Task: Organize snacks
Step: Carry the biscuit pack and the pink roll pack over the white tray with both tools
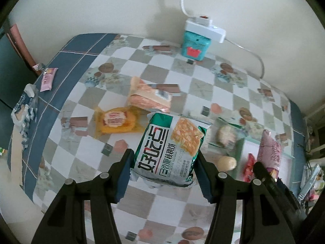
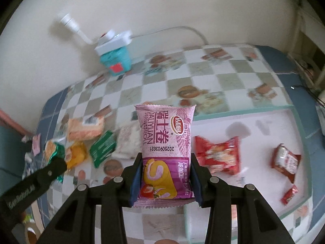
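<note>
While both grippers hang above the table, each has a snack pack clamped. Left gripper (image 1: 163, 169) pinches the green-and-white walnut-biscuit pack (image 1: 169, 148) by its near end; long axis runs away from the camera along the fingers, far end tipped slightly right, printed face up twd the lens. Pack is clear of the tablecloth (image 1: 85, 105), held over the checkered part.

Right gripper (image 2: 165, 180) grips the pink Swiss-roll pack (image 2: 165, 142) at its lower third, pads on both side edges. Long axis straight up the frame, crimped far end pointing away, text reading sideways. It hangs near the edge of the white tray (image 2: 264, 120), w/ the tray's teal rim behind it.

Around, left-wrist view: an orange pack (image 1: 114, 122) lies flat just left of the held biscuits, a peach-coloured pack (image 1: 150, 97) beyond it, tilted. Small pink sachet (image 1: 47, 79) and a blue-white bag (image 1: 24, 111) sit way off at the left table edge. Teal box (image 1: 195, 44) w/ a white power strip (image 1: 205, 28) on top stands by the wall.

Right-wrist view: two red packs in the tray, a big one (image 2: 217, 155) just right of the held roll, another (image 2: 286, 159) farther right, plus a tiny red sachet (image 2: 289, 194) near the rim. Left of the roll, a dark green pack (image 2: 103, 148) and a pale whitish pack (image 2: 129, 140) on the cloth, blurry. The left gripper's black finger cuts across the lower-left corner, so the packs there are partly hidden.
</note>
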A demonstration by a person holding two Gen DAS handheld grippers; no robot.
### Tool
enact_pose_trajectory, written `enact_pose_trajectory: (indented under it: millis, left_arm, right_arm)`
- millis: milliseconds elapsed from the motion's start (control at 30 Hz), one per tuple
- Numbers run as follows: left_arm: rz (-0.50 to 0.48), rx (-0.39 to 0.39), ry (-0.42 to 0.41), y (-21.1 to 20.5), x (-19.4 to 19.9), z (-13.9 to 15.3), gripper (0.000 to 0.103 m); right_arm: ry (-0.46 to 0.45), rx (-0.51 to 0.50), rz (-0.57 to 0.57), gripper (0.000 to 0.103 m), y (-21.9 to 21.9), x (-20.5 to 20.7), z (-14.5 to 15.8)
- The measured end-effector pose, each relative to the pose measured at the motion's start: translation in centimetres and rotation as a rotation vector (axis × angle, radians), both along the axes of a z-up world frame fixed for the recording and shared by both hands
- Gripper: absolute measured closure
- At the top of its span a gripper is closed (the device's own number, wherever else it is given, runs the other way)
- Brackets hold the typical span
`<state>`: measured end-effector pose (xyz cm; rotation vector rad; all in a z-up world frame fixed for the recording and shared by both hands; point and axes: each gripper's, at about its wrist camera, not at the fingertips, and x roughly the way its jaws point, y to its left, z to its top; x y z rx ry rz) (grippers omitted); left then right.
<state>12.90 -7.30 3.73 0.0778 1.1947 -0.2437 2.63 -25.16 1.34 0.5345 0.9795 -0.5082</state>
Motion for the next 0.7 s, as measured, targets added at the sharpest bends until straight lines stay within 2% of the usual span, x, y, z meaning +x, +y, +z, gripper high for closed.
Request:
enact_pose_trajectory:
  millis: [267,500,700]
  left_arm:
    - [-0.080,0.007,-0.016,-4.5,-2.4,0.4,0.043]
    - [-0.190,0.050,-0.033,-9.3,-5.3,-0.1,0.043]
    - [-0.260,0.037,0.002,-12.6,-7.0,-1.5,0.043]
  right_arm:
    - [-0.015,0.025,-0.169,0.058,-6.1,-4.2,0.4]
    - [-0.015,0.082,-0.291,0.058,-11.0,-7.9,-0.7]
    - [0.005,0.098,-0.375,0.058,-14.3,-10.7,-1.9]
